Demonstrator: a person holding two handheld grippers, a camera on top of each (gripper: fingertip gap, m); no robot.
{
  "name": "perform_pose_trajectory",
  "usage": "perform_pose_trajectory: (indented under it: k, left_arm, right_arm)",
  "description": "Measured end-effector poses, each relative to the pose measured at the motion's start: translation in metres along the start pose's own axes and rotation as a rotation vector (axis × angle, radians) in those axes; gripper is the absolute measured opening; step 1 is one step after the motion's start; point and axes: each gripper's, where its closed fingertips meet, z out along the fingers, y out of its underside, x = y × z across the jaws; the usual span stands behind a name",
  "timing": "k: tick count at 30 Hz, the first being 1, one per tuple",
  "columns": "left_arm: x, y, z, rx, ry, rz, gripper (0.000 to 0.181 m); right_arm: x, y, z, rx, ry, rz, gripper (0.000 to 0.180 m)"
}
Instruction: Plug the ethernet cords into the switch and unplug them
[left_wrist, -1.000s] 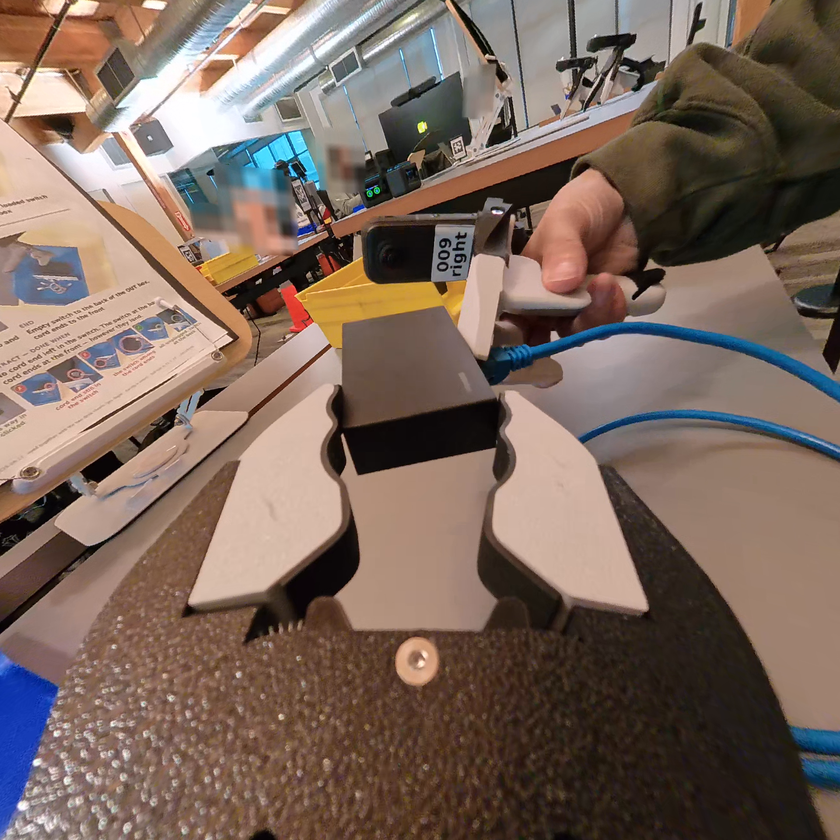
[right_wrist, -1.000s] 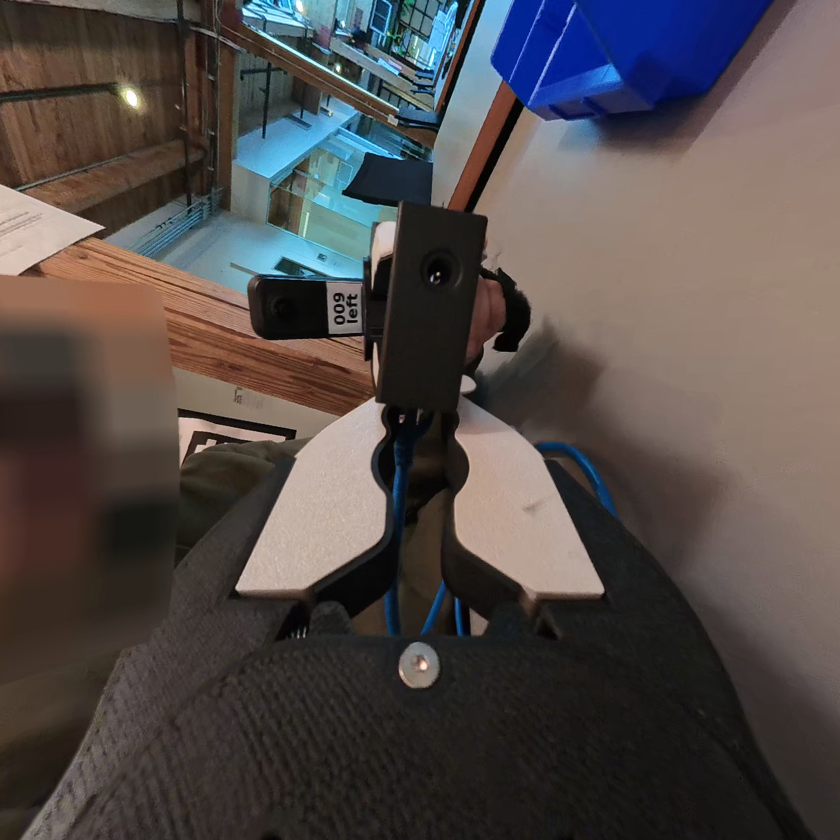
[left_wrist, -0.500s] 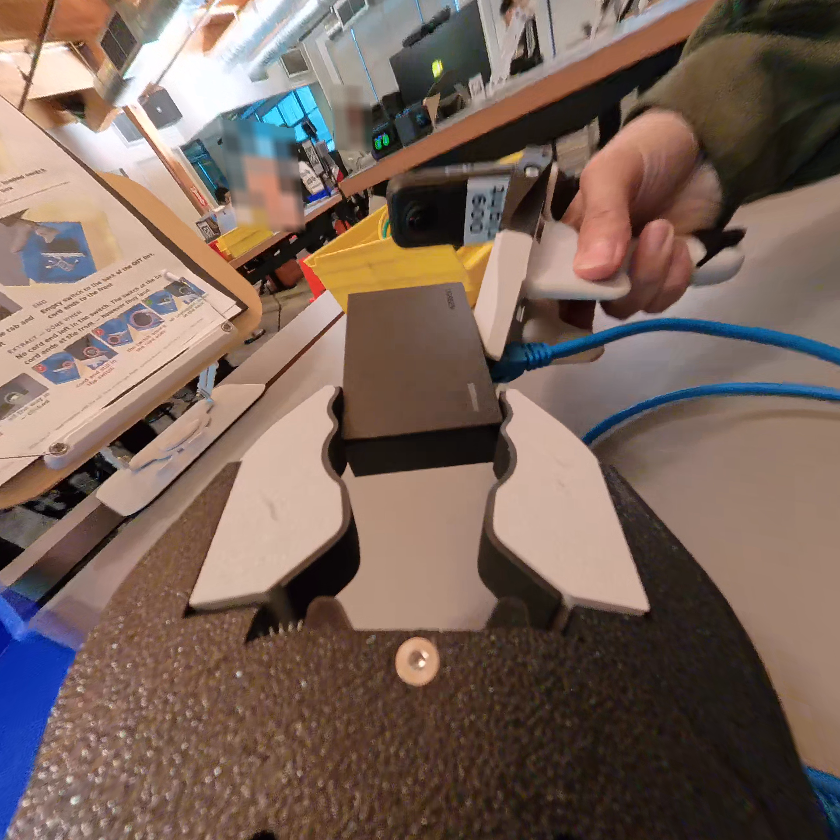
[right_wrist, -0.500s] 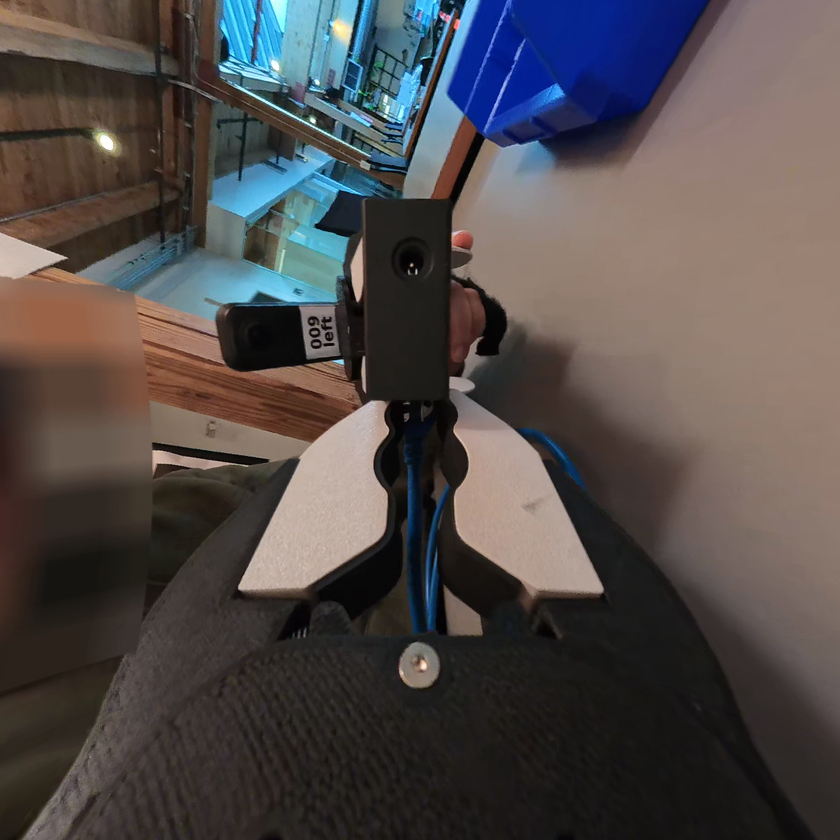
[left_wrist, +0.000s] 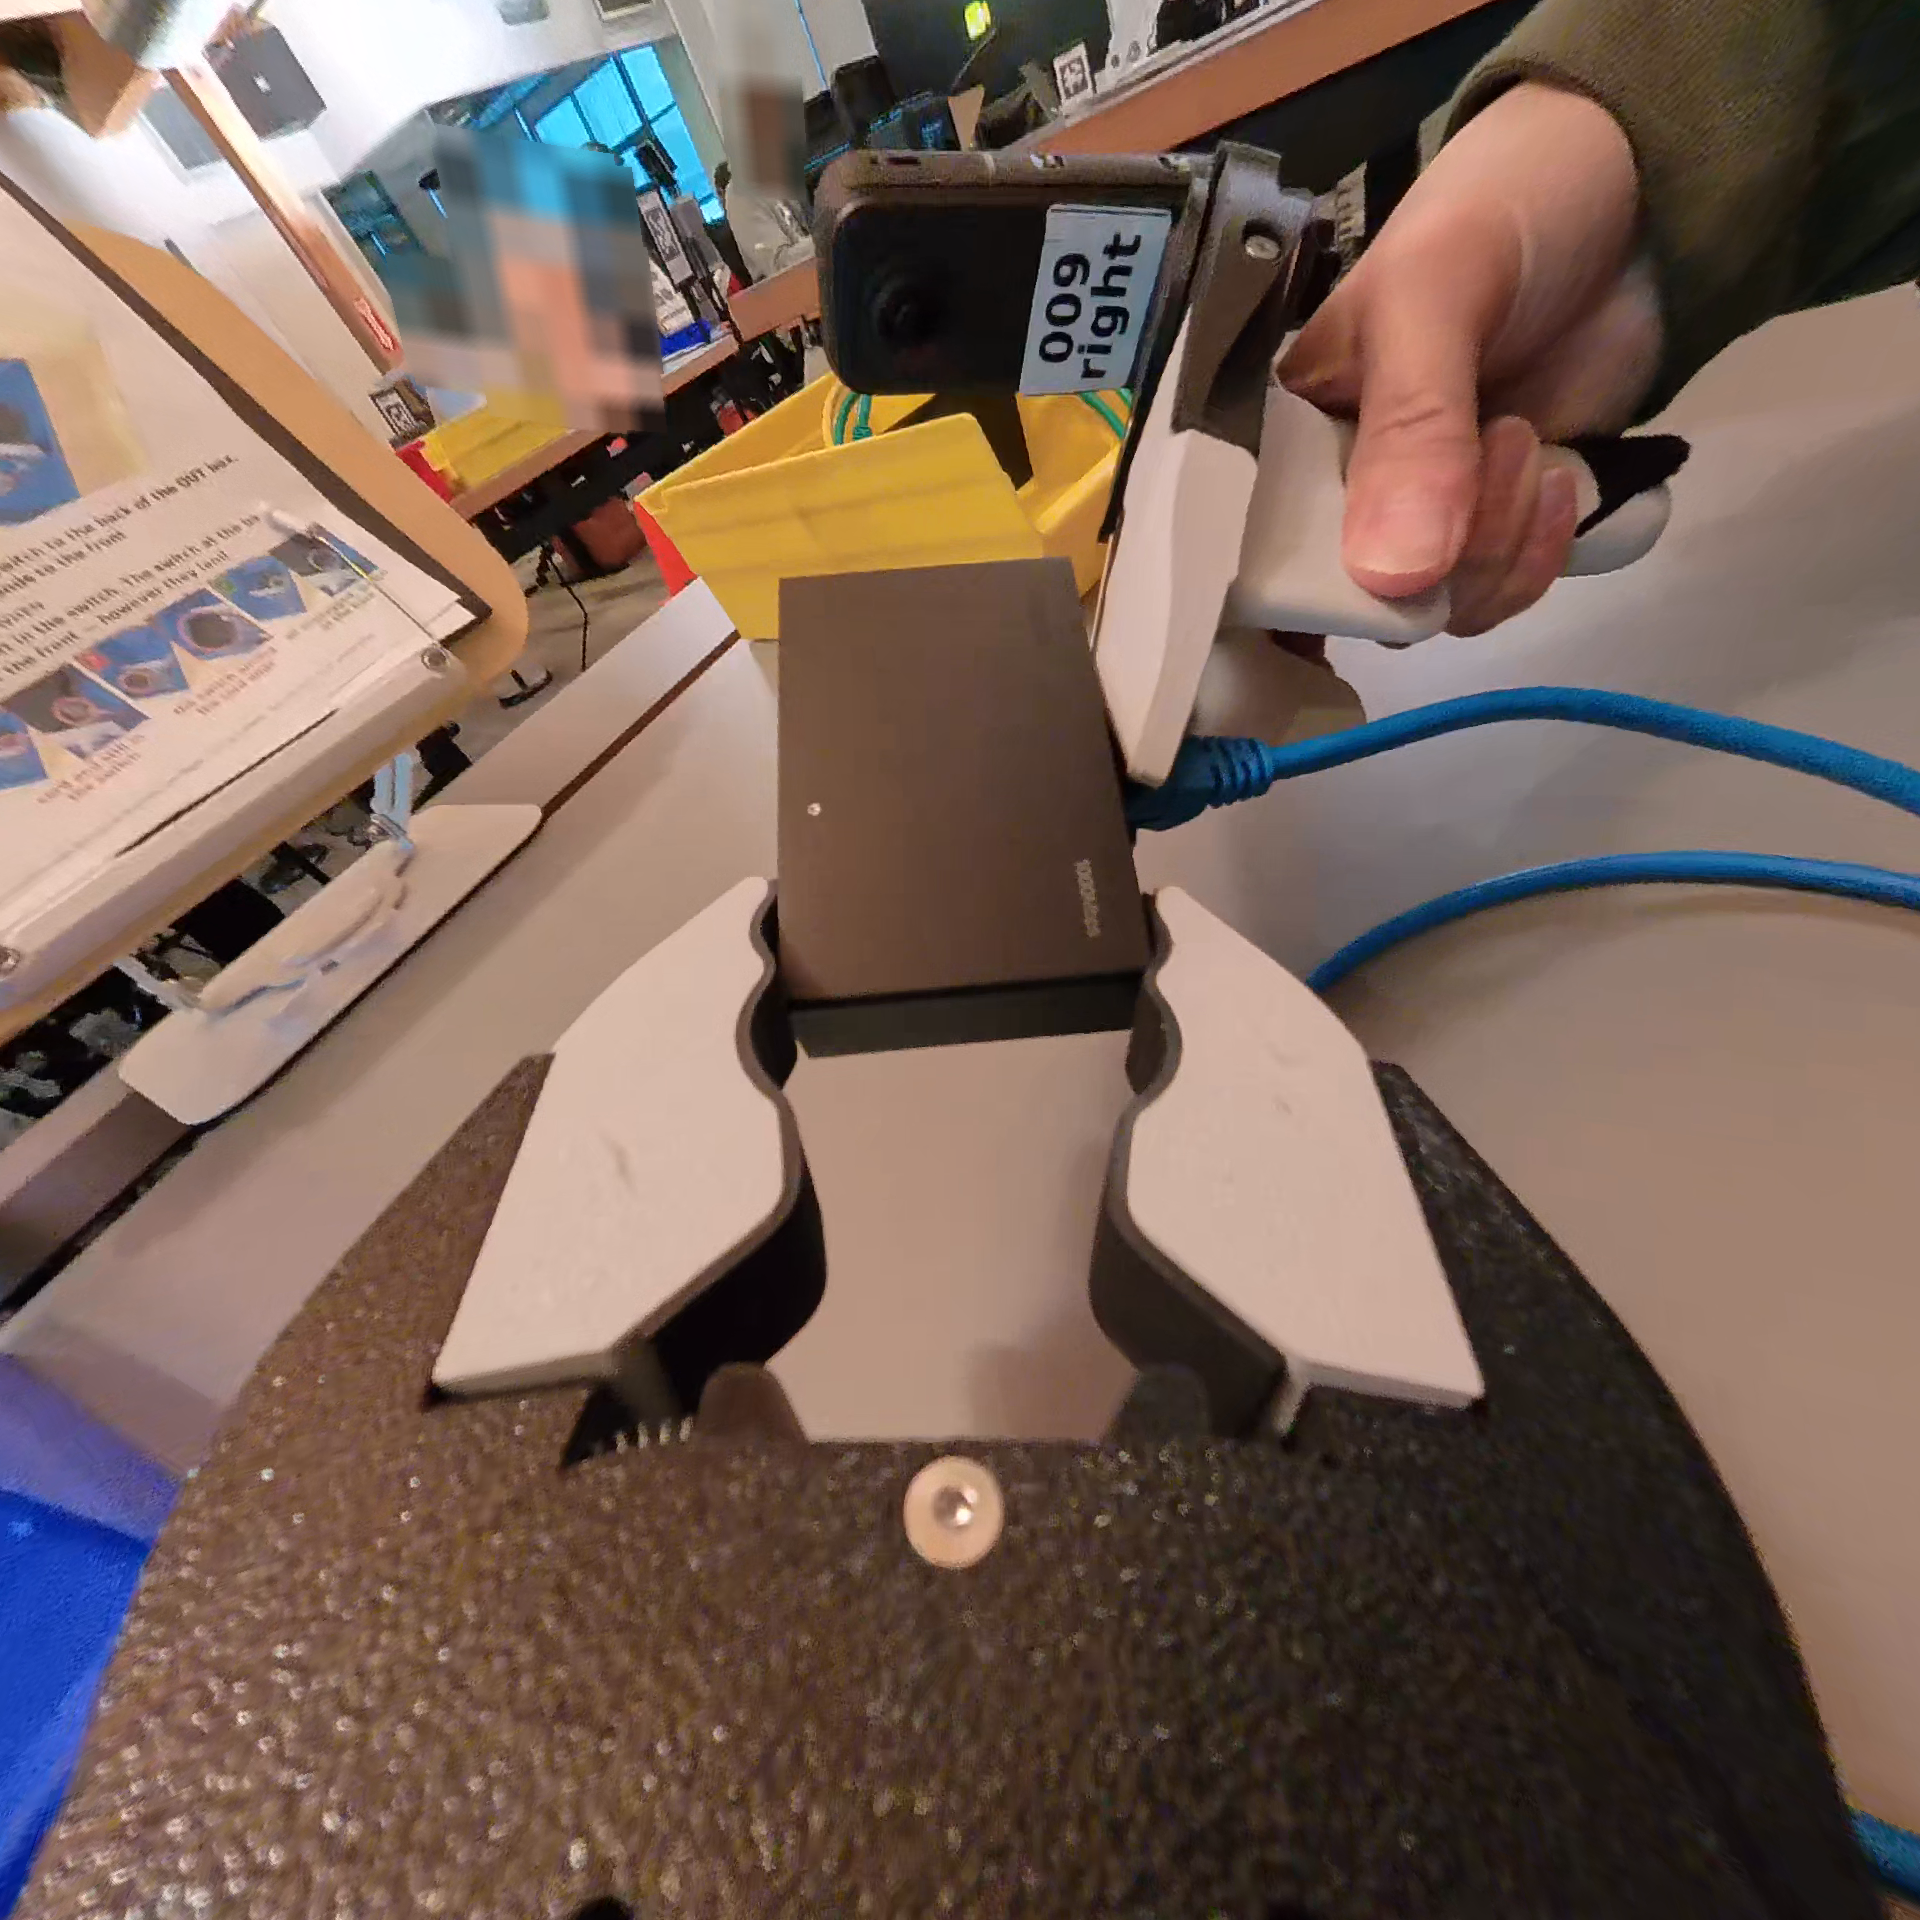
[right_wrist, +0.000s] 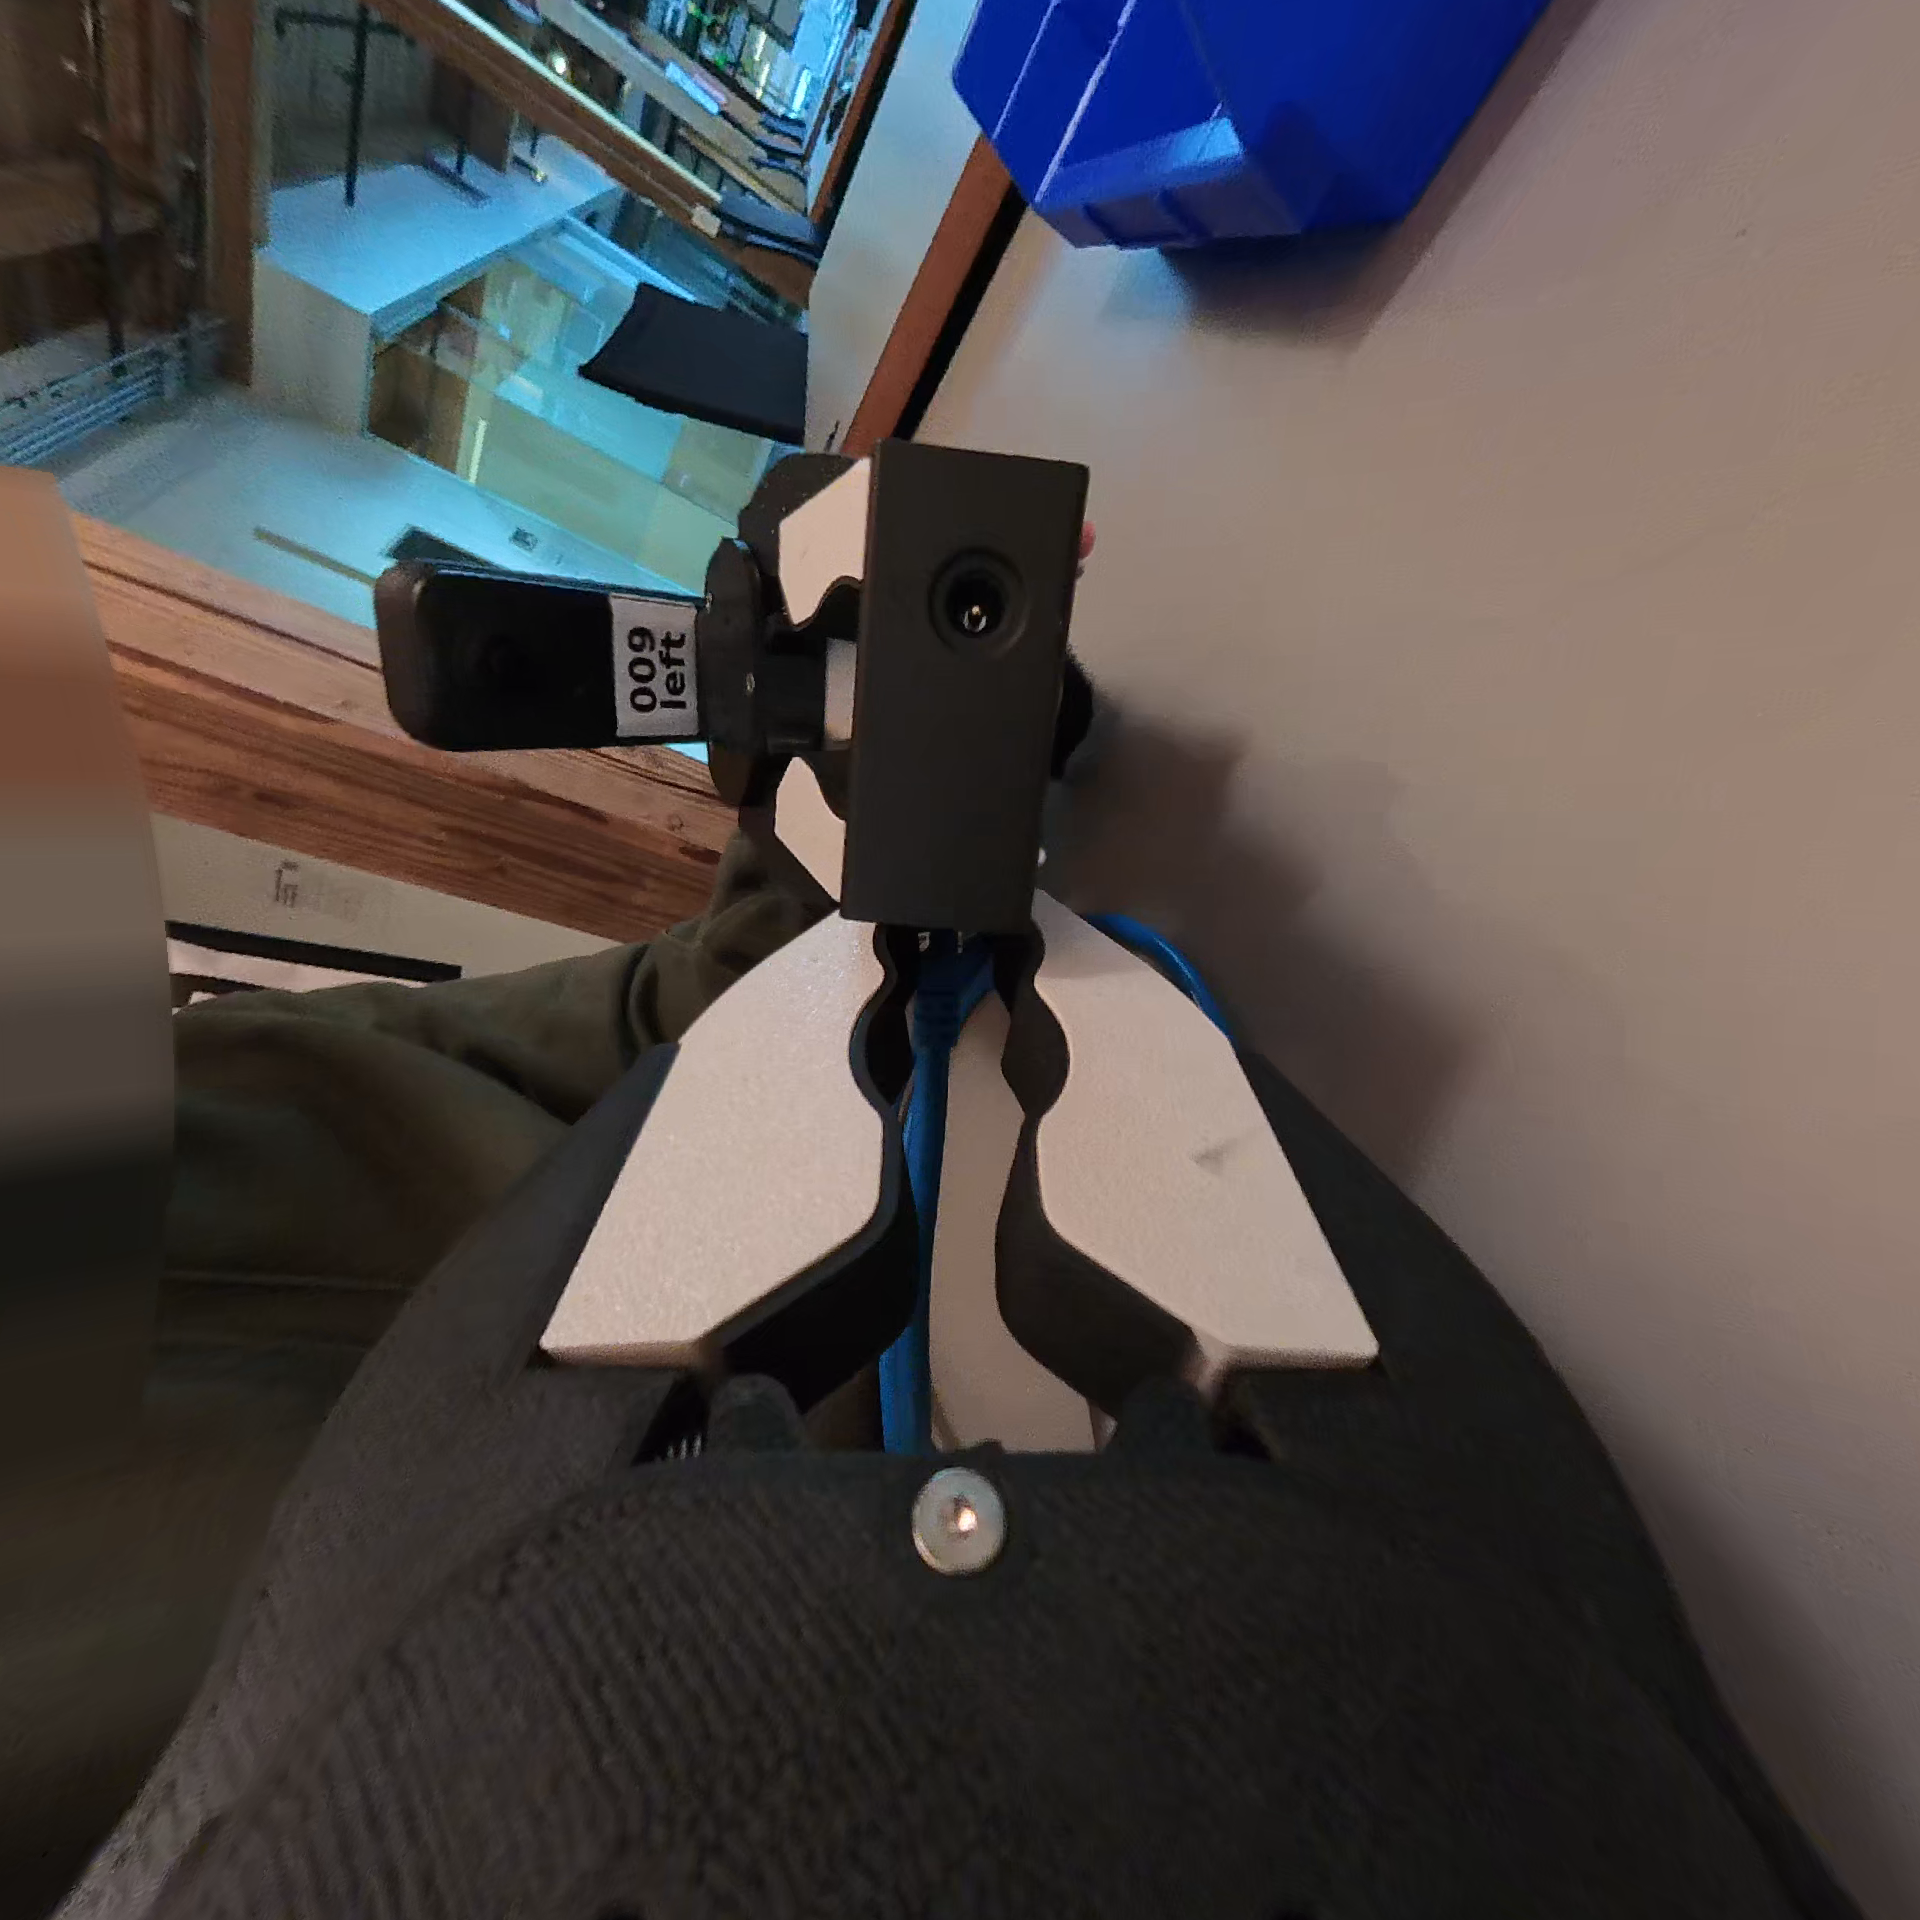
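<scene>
Clamping the black switch at its near end, the left gripper steadies it while the right gripper, at two o'clock, pinches a blue ethernet cord at a port; next, probably a straight push or pull. Both cameras carry white printed labels.

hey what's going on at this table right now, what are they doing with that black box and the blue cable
A person works two handheld grippers. The left gripper is shut on one end of the small black rectangular network switch, holding it off the grey table. The right gripper is shut on the plug end of a blue ethernet cord, right at the switch's port side. Whether the plug is fully seated can't be told.
</scene>
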Motion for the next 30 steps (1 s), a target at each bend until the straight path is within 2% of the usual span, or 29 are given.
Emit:
perform_pose_trajectory:
  k: [7,10,15,18,20,23,25,27,30]
  left_arm:
    - [-0.004,-0.004,0.001,-0.006,-0.036,0.018,0.062]
    - [-0.004,-0.016,-0.002,0.055,-0.032,-0.04,0.063]
    - [-0.002,-0.02,-0.004,0.028,0.018,-0.084,0.062]
    - [-0.011,-0.02,-0.003,-0.027,-0.013,-0.185,0.062]
    - [-0.024,-0.014,-0.005,-0.085,-0.094,-0.23,0.063]
    - [-0.039,-0.005,-0.009,-0.164,-0.194,-0.279,0.063]
    - [-0.042,0.0,-0.009,-0.19,-0.223,-0.337,0.062]
    - [-0.041,0.006,-0.008,-0.233,-0.238,-0.412,0.062]
    - [-0.037,0.015,-0.006,-0.287,-0.249,-0.505,0.062]
  right_arm:
    - [-0.002,-0.006,-0.002,0.029,-0.02,0.031,0.016]
    - [-0.012,-0.012,-0.003,0.102,-0.139,0.138,0.015]
    - [-0.018,-0.011,-0.005,0.116,-0.222,0.208,0.014]
    - [-0.019,-0.02,-0.007,0.162,-0.17,0.174,0.018]
    - [-0.013,-0.026,-0.011,0.184,-0.046,0.082,0.027]
    - [-0.001,-0.034,-0.023,0.203,0.285,-0.223,0.047]
    - [-0.001,-0.046,-0.032,0.252,0.564,-0.545,0.048]
    - [-0.004,-0.049,-0.032,0.213,0.839,-0.92,0.05]
    - [-0.004,-0.046,-0.014,0.092,1.102,-1.321,0.05]
